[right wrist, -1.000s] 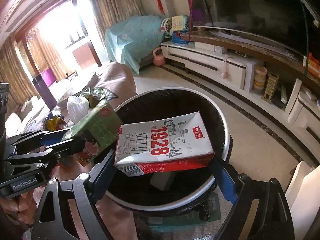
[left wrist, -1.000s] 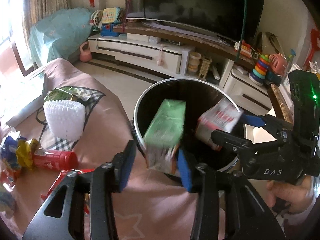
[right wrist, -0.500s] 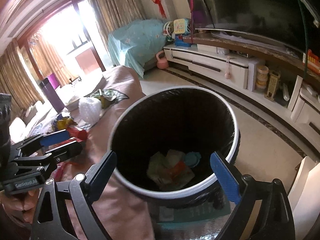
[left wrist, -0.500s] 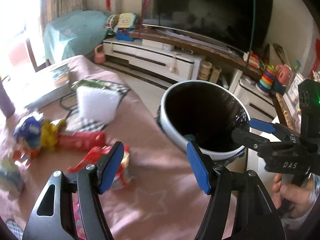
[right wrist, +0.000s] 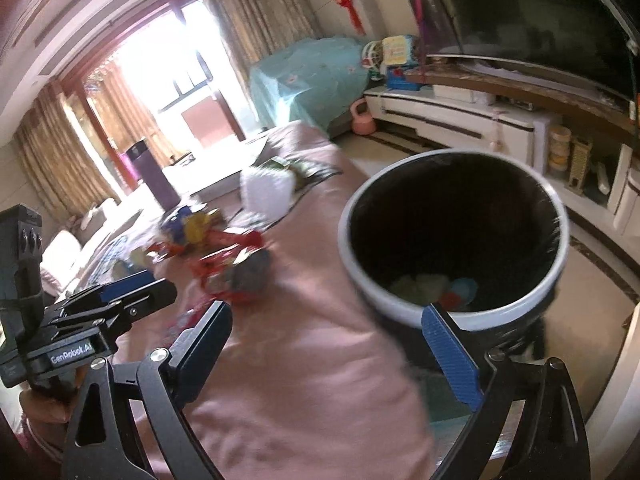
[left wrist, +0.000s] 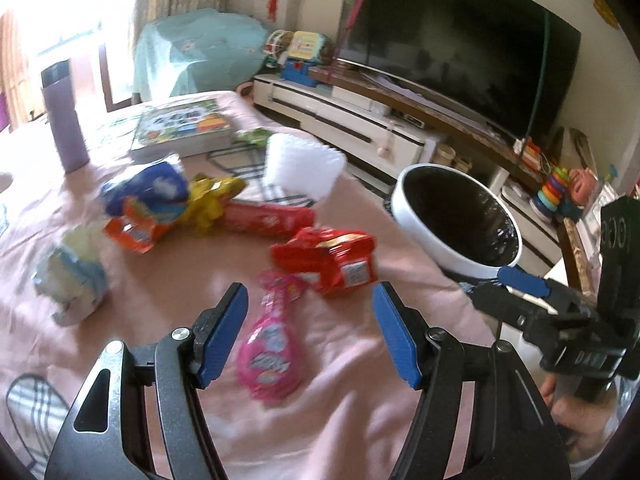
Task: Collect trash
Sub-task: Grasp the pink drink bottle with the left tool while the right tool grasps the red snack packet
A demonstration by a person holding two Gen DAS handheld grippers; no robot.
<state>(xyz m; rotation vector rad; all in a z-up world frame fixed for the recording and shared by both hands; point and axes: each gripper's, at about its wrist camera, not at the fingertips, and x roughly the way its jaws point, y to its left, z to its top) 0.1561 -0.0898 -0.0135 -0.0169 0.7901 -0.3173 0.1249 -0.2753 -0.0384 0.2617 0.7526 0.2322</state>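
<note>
Left gripper (left wrist: 310,334) jaws apart, nothing clamped; they have just been opening, and no item is pressed between the pads. It hangs over the pink cloth (left wrist: 168,292) that covers the table. Right gripper (right wrist: 346,354) also spread wide and empty, sitting at the cloth edge just beside the bin (right wrist: 400,300).

Landmark: the bin (left wrist: 404,204), white rim, black liner, standing off the table edge. Some trash already lies at its bottom (right wrist: 436,286).

Trash left on the cloth, all on the far side of the table edge from the bin:
- pink wrapper (left wrist: 270,344), farthest down from the bin, lying in line between the left gripper's fingers but untouched
- red pack (left wrist: 332,260), nearest the bin
- red tube (left wrist: 266,218), behind the red pack
- yellow wrapper (left wrist: 212,200) and blue-orange bag (left wrist: 148,204), further from the bin, blurred
- pale blue wad (left wrist: 72,276), farthest from the bin
- white foam sleeve (left wrist: 302,170), near the bin, on a checked mat (left wrist: 280,196)

Not trash, well away from the bin: purple flask (left wrist: 66,116) upright, picture book (left wrist: 180,128) flat.

Beyond the bin: TV (left wrist: 452,52) on a white cabinet (left wrist: 344,120), toys at the side. A hand (left wrist: 576,412) holds the right gripper's handle (left wrist: 600,320). Path from the red pack to the bin is open cloth; the right gripper's finger (left wrist: 524,282) crosses in front of the bin's rim.
</note>
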